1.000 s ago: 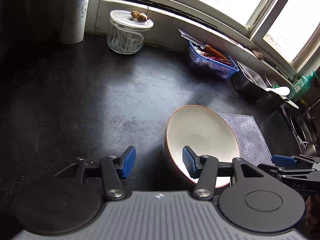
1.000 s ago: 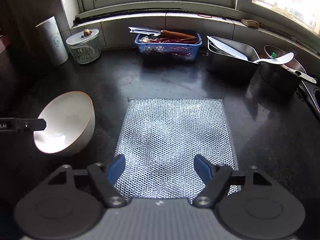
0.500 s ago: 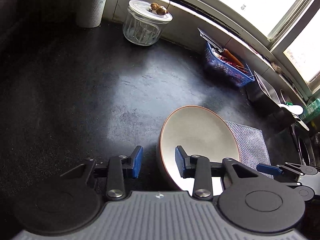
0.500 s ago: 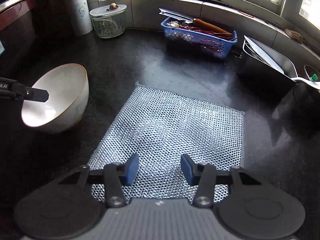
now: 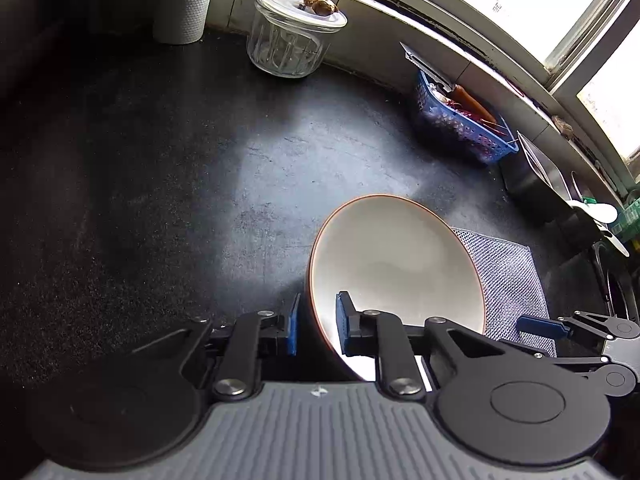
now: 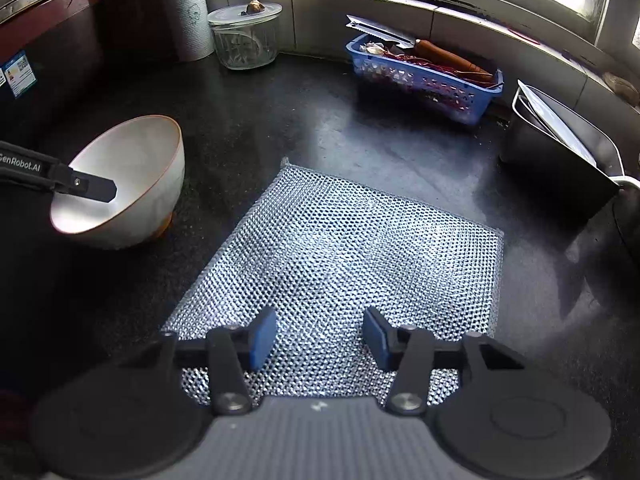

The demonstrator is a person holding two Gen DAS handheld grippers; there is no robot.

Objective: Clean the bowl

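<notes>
A white bowl (image 5: 394, 260) with a brown rim is tipped up on the black counter; it also shows in the right wrist view (image 6: 132, 172). My left gripper (image 5: 316, 326) is shut on the bowl's near rim, one pad inside and one outside. A silver mesh scrubbing cloth (image 6: 344, 264) lies flat right of the bowl, also visible in the left wrist view (image 5: 508, 276). My right gripper (image 6: 316, 338) hovers over the cloth's near edge, jaws partly open with nothing between them.
A glass jar with lid (image 6: 245, 38) and a paper roll (image 6: 186, 12) stand at the back left. A blue basket (image 6: 424, 76) with utensils and a steel container (image 6: 560, 148) sit at the back right. A dark pot (image 6: 44, 40) is at the far left.
My left gripper closed on the bowl's rim and tipped it up. My right gripper narrowed its jaws, then widened them a little, and moved low over the cloth's near edge.
</notes>
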